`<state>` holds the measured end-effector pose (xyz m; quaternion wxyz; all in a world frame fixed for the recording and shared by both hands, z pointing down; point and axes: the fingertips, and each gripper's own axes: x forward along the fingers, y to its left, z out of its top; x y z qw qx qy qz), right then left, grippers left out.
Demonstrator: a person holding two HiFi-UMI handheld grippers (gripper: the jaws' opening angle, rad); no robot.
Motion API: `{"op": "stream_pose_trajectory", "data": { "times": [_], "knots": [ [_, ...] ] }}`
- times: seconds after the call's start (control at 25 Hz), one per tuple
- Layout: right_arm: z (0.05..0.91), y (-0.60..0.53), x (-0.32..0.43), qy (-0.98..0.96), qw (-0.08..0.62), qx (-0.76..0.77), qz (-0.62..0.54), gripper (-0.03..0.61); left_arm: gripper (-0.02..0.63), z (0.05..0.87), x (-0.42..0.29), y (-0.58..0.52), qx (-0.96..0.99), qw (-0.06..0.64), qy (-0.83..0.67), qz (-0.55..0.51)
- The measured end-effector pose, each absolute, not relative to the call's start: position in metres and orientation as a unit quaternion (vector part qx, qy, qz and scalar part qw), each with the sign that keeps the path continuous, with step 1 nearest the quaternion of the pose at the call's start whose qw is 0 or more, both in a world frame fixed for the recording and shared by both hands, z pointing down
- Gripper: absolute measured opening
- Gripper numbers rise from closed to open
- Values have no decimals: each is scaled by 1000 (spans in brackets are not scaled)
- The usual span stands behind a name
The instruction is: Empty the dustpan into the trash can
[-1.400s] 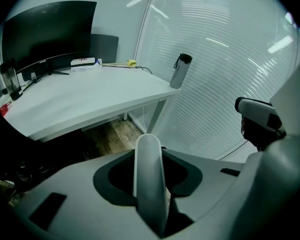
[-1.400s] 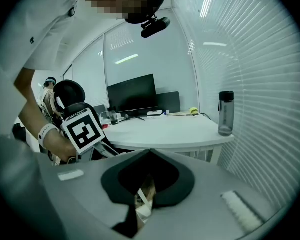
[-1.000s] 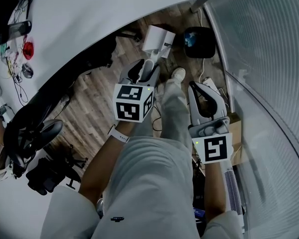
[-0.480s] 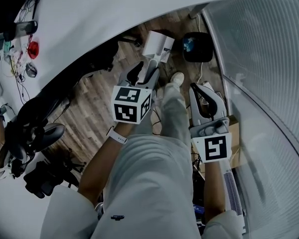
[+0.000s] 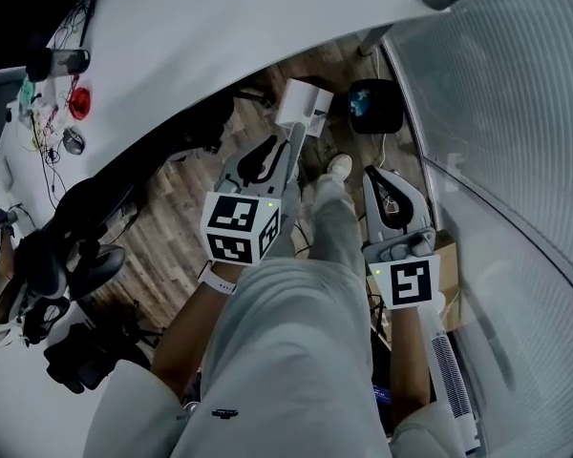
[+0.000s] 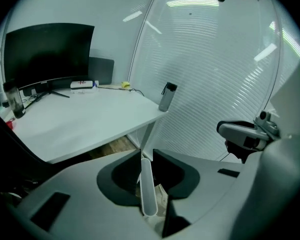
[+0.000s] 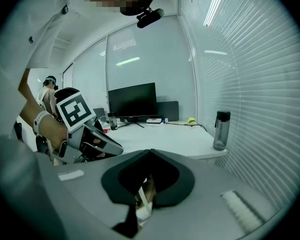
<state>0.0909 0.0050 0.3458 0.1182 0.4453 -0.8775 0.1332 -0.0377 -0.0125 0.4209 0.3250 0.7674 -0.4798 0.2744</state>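
Observation:
A white dustpan [image 5: 304,106] sits low on the wooden floor, left of the black trash can [image 5: 374,106]. Its long white handle [image 6: 148,189] runs up between the jaws of my left gripper [image 5: 288,146]. Those jaws have just been closing, and they now press on the handle from both sides in the left gripper view [image 6: 146,154]. My right gripper [image 5: 374,175] hangs beside the person's leg, right of the left one, and is shut [image 7: 150,151]. Behind its tips a thin pale strip shows, and I cannot tell what it is.
A white desk [image 5: 220,36] with a monitor [image 6: 47,54] and a bottle [image 7: 220,129] spans the top left. Black office chairs [image 5: 67,256] stand at the left. A curved glass wall with blinds [image 5: 516,160] closes the right. A cardboard box [image 5: 451,246] lies near the right gripper.
The left gripper has come up toward the camera along the handle and its marker cube looks larger. The dustpan keeps its place beside the trash can. The right gripper rose a little.

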Motion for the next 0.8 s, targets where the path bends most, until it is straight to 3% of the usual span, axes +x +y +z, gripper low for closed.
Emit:
{"op": "stream_pose_trajectory", "data": {
  "times": [0.32, 0.8],
  "knots": [
    [319, 13, 93, -874, 121, 457, 113, 12, 14, 353, -57, -4, 786, 275, -501, 235],
    [277, 21, 95, -863, 117, 481, 99, 12, 6, 264, -65, 12, 828, 220, -489, 165]
  ]
}}
